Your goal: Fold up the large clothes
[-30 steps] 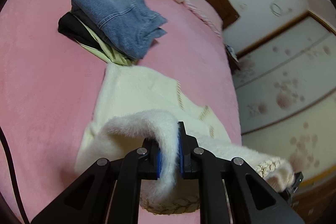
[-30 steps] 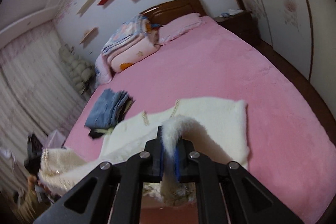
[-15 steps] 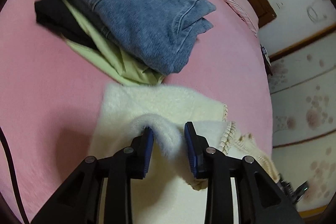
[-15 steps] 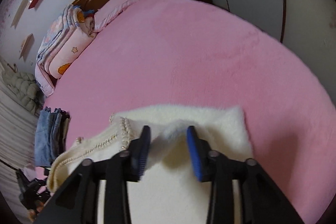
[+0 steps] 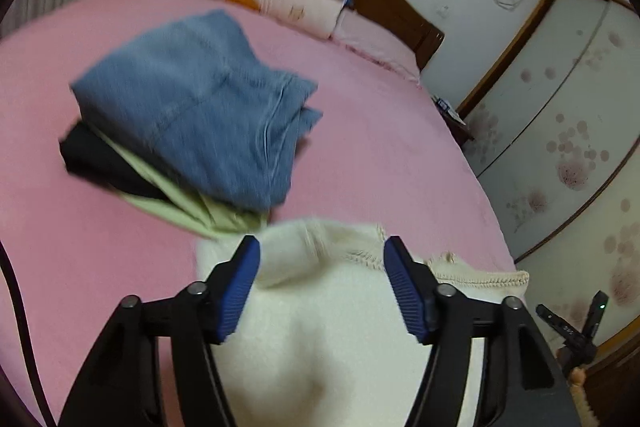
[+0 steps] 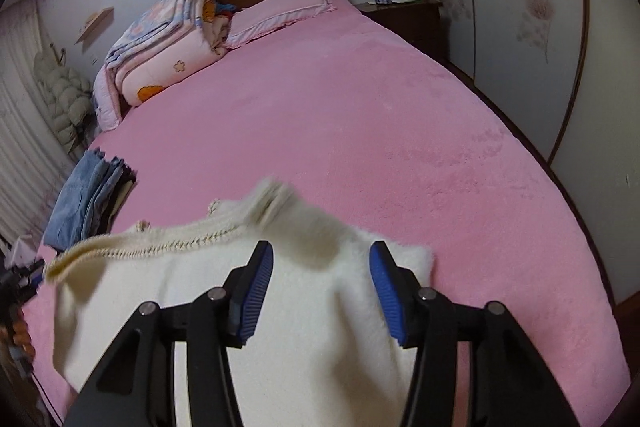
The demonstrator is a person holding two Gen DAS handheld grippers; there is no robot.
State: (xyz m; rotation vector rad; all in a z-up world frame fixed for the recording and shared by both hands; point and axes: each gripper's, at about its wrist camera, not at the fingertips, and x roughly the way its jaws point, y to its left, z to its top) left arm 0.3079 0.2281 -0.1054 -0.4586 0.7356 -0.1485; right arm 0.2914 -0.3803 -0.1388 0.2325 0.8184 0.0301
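Note:
A fluffy cream garment (image 5: 340, 327) lies folded on the pink bed (image 5: 380, 155), its knitted trim at the far edge. My left gripper (image 5: 322, 243) hangs just over the garment's far left corner. Its jaws are opening, and the fabric lies loose below them, untouched by the blue pads. In the right wrist view the same cream garment (image 6: 300, 327) fills the near part. My right gripper (image 6: 321, 247) is over its far right corner, jaws opening too. A raised, blurred tuft of fabric sits just beyond and between those pads, not pinched.
A pile of folded clothes topped by blue jeans (image 5: 200, 99) sits just beyond the garment on the left, also seen as the jeans (image 6: 84, 195). Folded quilts (image 6: 160, 39) and a pillow lie at the wooden headboard. A nightstand (image 6: 404, 15) and wardrobe doors flank the bed.
Both grippers went from shut on a pinch of the cream garment to open. The fabric dropped onto the bed, folded over. The left gripper drew back from the jeans pile.

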